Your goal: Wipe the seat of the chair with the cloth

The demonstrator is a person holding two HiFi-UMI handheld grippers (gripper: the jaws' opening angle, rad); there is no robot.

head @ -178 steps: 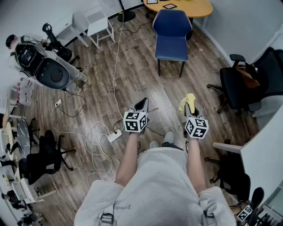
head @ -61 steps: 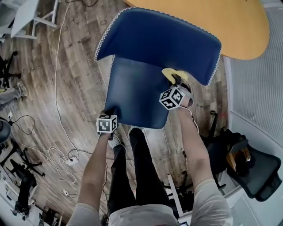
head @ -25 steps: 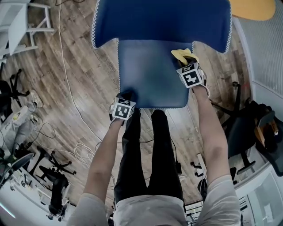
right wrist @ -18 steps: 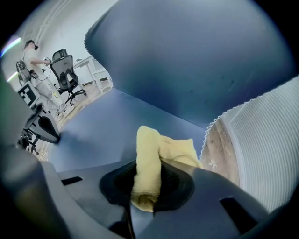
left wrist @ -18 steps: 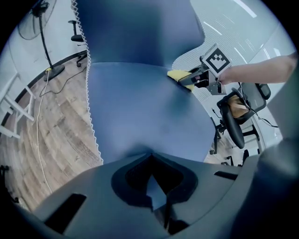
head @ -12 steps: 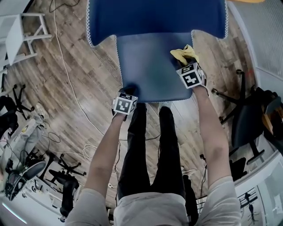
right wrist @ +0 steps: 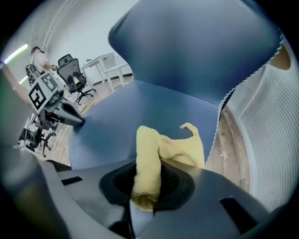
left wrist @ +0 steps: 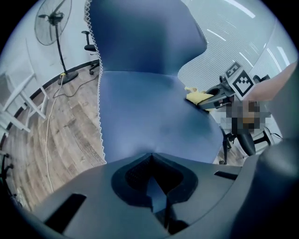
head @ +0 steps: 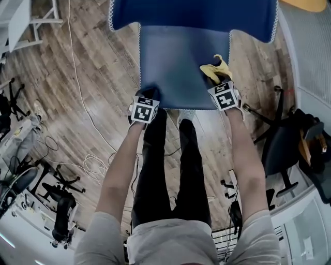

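Currently seeing right gripper (head: 220,78) clamped tight on the cloth (head: 214,69), pressed down on the chair seat (head: 176,62) close to its right edge, toward the front. Confirmed only from right gripper view: thick rolled fold of yellow terry pinched between the jaws, loose tail flopped forward onto the seat, fuzzy nap clearly visible. From head view, just a crumpled yellow lump ahead of the right marker cube (head: 224,98). Left gripper (head: 150,94) closed as well, tips together with nothing pinched, parked at the seat's front left edge. Read that from left gripper view; from head view mostly its cube (head: 144,111). Seat smooth matte blue, flat, rounded at the front. Backrest (head: 191,13) same blue, flaring wide, edged with white zigzag trim (left wrist: 99,107), sharpest in the gripper views. Also picking up a standing fan (left wrist: 51,21) in left gripper view only. Wood-plank floor (head: 98,67), white cable (head: 77,88) and black office chair (head: 279,150) best seen from head view
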